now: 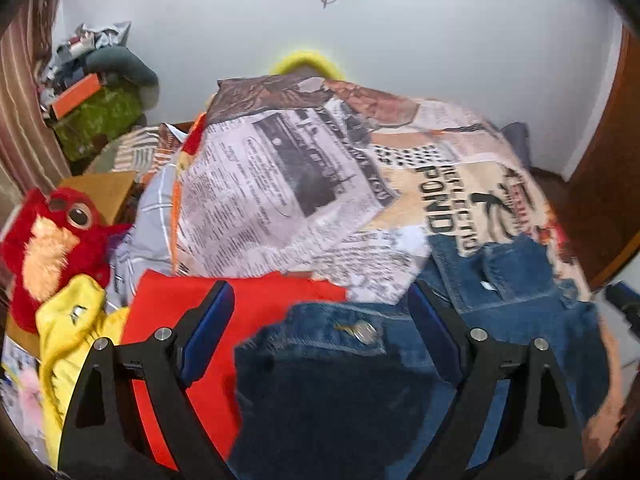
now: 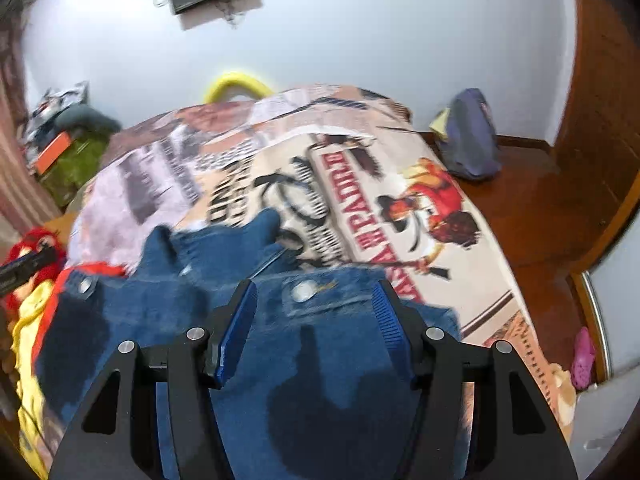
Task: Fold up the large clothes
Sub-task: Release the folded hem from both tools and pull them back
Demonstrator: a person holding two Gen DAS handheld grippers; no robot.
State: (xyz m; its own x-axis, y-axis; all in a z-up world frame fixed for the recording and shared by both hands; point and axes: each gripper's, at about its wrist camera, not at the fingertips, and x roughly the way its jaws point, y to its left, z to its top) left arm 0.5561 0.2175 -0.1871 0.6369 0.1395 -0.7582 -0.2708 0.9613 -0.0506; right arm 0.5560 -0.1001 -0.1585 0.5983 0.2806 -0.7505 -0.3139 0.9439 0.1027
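A blue denim garment [image 1: 360, 380] with metal snap buttons lies on the bed over a newspaper-print blanket [image 1: 288, 184]. It also shows in the right wrist view [image 2: 312, 360]. My left gripper [image 1: 320, 312] is open above its left edge, jaws wide apart, straddling the denim and a red-orange cloth [image 1: 180, 320]. My right gripper [image 2: 316, 312] is open above the denim near a snap button [image 2: 302, 291]. The blanket also shows in the right wrist view [image 2: 360, 184]. Neither gripper holds anything.
A red plush toy [image 1: 48, 236] and a yellow plush [image 1: 68, 320] lie left of the clothes. Clutter [image 1: 92, 92] is piled in the far left corner. A purple bag [image 2: 472, 136] sits on the wooden floor [image 2: 540, 208] to the right. A pink shoe [image 2: 582, 356] lies near the door.
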